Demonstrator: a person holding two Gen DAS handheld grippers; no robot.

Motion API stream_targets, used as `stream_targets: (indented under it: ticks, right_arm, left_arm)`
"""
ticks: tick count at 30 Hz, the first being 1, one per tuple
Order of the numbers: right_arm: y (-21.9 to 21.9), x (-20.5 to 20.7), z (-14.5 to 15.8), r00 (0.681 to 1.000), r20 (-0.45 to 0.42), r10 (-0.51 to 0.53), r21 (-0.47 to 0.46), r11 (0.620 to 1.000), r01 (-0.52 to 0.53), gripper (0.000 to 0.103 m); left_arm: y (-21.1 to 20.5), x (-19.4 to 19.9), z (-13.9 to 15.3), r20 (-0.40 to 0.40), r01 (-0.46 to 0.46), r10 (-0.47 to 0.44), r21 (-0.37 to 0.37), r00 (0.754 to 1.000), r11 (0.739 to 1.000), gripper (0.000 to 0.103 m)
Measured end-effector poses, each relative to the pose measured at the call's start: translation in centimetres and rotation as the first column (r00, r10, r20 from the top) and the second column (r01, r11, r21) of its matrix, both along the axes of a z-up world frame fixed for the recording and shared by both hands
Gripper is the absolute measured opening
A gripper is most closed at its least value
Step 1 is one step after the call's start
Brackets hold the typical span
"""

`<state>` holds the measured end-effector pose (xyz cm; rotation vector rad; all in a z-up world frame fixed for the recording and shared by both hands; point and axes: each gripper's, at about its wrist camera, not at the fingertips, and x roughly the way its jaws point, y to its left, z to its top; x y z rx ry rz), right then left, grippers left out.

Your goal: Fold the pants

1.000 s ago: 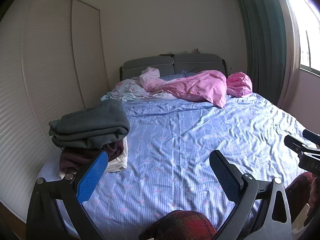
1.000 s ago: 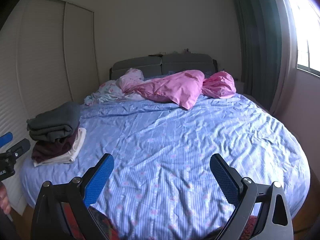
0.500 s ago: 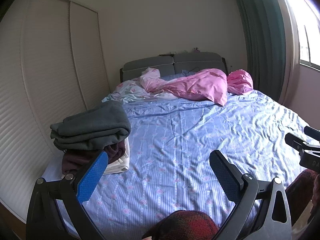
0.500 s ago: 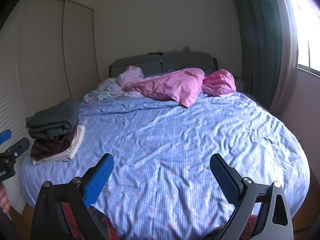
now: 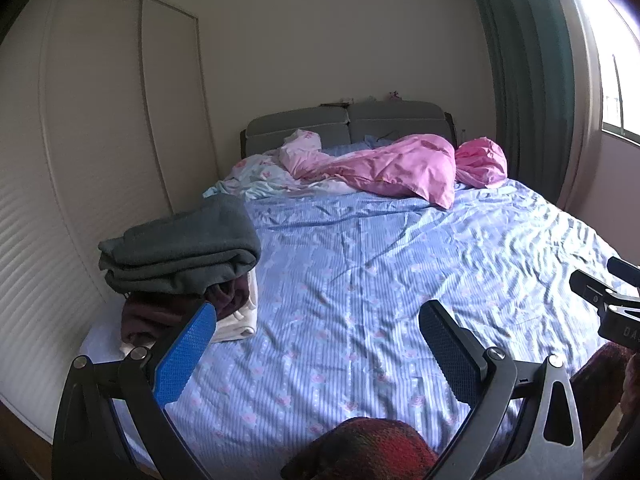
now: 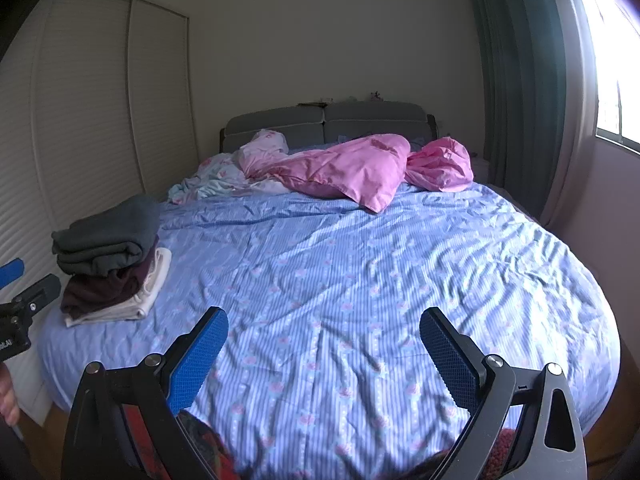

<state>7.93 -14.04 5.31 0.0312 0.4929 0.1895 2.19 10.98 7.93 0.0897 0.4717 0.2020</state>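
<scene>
Jaws of left gripper (image 5: 316, 344) and right gripper (image 6: 324, 340) gape empty; red plaid pants (image 5: 360, 450) bunch at bottom edge, unfolded, while folded stack (image 6: 108, 256) sits mid-left on bed (image 6: 400, 280)

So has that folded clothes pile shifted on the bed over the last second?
No. The folded clothes pile sits at the same bed edge beside the closet doors; only the camera view drifted slightly.

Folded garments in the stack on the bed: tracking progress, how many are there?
3, stacked at the bed's left edge: gray on top, dark maroon in the middle, white at the bottom. Thinner layers may be hidden.
</scene>
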Motion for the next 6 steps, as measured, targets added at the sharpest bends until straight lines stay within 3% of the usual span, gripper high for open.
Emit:
stream_targets:
  ticks: [6]
  right_arm:
    - [-0.01,-0.01,-0.09,1.000,-0.001,0.002,0.000,1.000,-0.002,0.098]
  left_arm:
    - [0.24,0.03,-0.05,-0.002,0.002,-0.002,-0.002,1.000,1.000,0.103]
